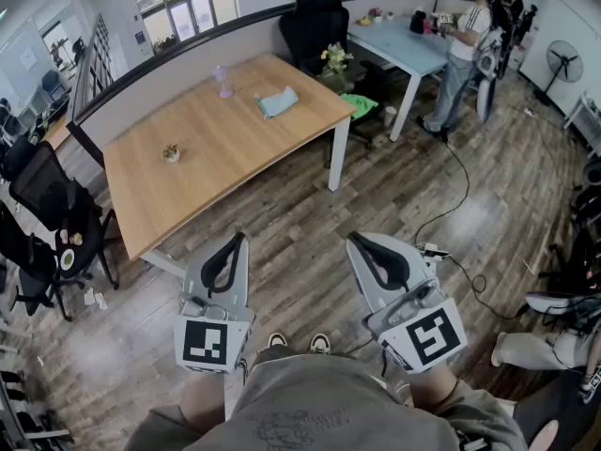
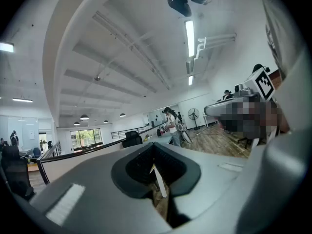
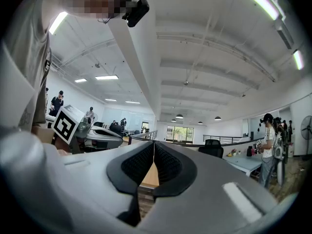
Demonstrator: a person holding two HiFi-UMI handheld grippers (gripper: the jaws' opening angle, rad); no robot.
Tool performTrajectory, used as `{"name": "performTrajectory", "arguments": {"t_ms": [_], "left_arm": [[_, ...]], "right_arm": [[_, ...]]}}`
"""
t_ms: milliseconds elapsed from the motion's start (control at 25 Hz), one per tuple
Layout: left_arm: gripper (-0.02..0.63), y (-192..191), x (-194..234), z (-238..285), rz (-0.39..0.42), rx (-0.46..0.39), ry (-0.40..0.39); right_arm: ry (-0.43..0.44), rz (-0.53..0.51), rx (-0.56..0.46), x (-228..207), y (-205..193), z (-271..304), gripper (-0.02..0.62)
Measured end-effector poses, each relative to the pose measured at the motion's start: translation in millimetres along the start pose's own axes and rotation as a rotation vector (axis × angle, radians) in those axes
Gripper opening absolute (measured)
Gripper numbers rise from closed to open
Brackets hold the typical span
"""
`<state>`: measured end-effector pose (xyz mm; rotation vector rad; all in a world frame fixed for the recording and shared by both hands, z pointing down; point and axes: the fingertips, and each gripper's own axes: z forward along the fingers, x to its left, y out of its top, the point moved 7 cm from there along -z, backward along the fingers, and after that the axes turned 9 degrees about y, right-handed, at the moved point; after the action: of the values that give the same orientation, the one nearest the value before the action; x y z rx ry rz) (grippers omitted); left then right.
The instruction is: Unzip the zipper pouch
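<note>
A light blue zipper pouch (image 1: 278, 101) lies flat near the far right edge of the wooden table (image 1: 225, 158). Both grippers are held close to the person's body, over the floor and well short of the table. My left gripper (image 1: 237, 241) is shut with nothing between its jaws, as the left gripper view also shows for the left gripper (image 2: 153, 149). My right gripper (image 1: 355, 241) is likewise shut and holds nothing; in its own view the right gripper (image 3: 154, 145) points level toward the table. The pouch's zipper is too small to make out.
On the table stand a small potted plant (image 1: 171, 152) and a pale purple object (image 1: 223, 81). A black office chair (image 1: 315, 22) and flowers (image 1: 335, 58) are behind it. A person (image 1: 465, 50) stands at a light blue desk (image 1: 399, 43). More black chairs (image 1: 47, 200) stand at the left, and a cable (image 1: 460, 205) runs across the floor.
</note>
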<state>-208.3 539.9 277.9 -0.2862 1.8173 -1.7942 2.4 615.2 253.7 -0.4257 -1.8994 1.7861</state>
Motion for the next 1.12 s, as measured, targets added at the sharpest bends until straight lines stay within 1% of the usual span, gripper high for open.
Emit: {"name": "performTrajectory", "arguments": {"t_ms": [120, 280, 440, 600, 680, 800, 920, 960, 1000, 1040, 1080, 1120], "left_arm": [[0.000, 2.1, -7.0, 3.2, 0.002, 0.002, 0.002], [0.000, 3.8, -14.9, 8.4, -0.002, 0.002, 0.004], [0.000, 4.4, -21.5, 13.6, 0.017, -0.054, -0.002], [0.000, 3.9, -32.8, 16.7, 0.008, -0.028, -0.005], [0.000, 5.2, -34.1, 19.0, 0.009, -0.034, -0.002], [0.000, 11.8, -31.6, 20.9, -0.006, -0.051, 0.018], [0.002, 16.6, -23.9, 25.7, -0.047, -0.088, 0.046], [0.014, 15.9, -21.5, 28.8, -0.059, -0.090, 0.055], [0.089, 14.0, -19.7, 33.0, -0.065, -0.087, 0.062], [0.186, 11.3, -18.4, 37.7, -0.064, -0.082, 0.068], [0.210, 8.2, -17.1, 42.7, -0.060, -0.077, 0.074], [0.212, 5.1, -15.8, 47.7, -0.058, -0.072, 0.078]], "right_arm": [[-0.006, 0.027, -0.016, -8.5, -2.2, -6.4, 0.014], [-0.020, 0.027, -0.021, -20.4, -7.1, -13.2, 0.014], [-0.033, 0.035, -0.014, -30.1, -15.8, -20.2, 0.014], [-0.035, 0.051, -0.025, -38.7, -21.5, -26.0, 0.015], [-0.031, 0.053, -0.028, -42.2, -22.3, -25.9, 0.015], [-0.033, 0.050, -0.035, -48.2, -19.7, -25.8, 0.015], [-0.064, 0.054, -0.076, -57.1, -17.2, -25.8, 0.018], [-0.083, 0.057, -0.091, -61.3, -17.3, -24.8, 0.030], [-0.105, 0.060, -0.100, -65.9, -18.3, -23.1, 0.078], [-0.123, 0.061, -0.099, -70.4, -20.0, -20.6, 0.216], [-0.132, 0.059, -0.090, -74.1, -22.3, -17.7, 0.227], [-0.134, 0.055, -0.078, -77.0, -24.9, -14.3, 0.227]]}}
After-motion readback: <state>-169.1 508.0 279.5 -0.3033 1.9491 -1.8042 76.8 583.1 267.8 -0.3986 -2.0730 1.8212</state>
